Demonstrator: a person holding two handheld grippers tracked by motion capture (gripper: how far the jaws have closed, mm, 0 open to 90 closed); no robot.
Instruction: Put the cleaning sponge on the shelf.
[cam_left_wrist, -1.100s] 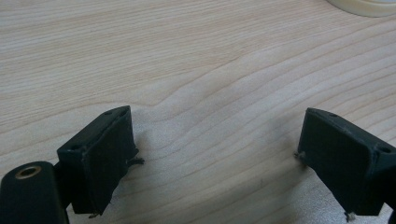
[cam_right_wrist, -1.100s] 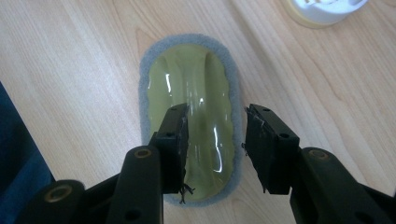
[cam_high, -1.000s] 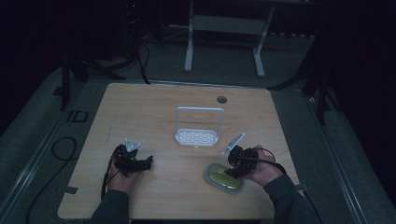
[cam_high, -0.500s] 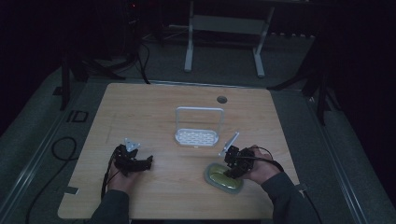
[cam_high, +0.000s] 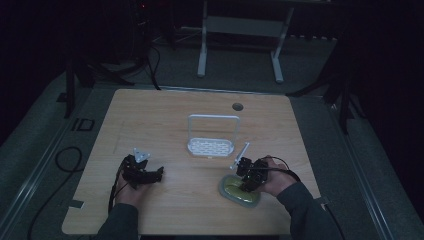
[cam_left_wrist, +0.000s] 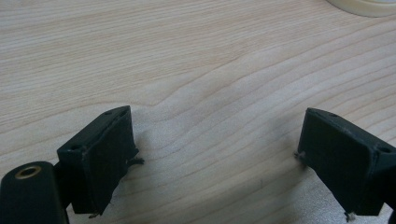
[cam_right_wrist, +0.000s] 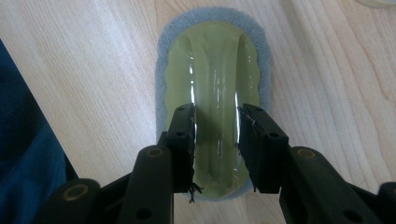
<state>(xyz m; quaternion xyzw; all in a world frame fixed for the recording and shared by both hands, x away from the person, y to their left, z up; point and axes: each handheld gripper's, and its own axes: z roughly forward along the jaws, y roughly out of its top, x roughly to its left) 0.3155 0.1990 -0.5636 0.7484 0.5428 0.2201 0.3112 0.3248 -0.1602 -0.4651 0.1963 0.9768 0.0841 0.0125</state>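
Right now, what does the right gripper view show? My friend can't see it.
The right gripper has its two black jaws on either side of the raised ridge of an oval yellow-green plastic scrubber with a grey sponge base, closing on it. It lies on a light wooden table.

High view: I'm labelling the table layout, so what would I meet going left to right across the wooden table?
Left gripper → white rack → green scrubber with grey pad, with the right gripper on it, jaws just closing around its raised ridge.
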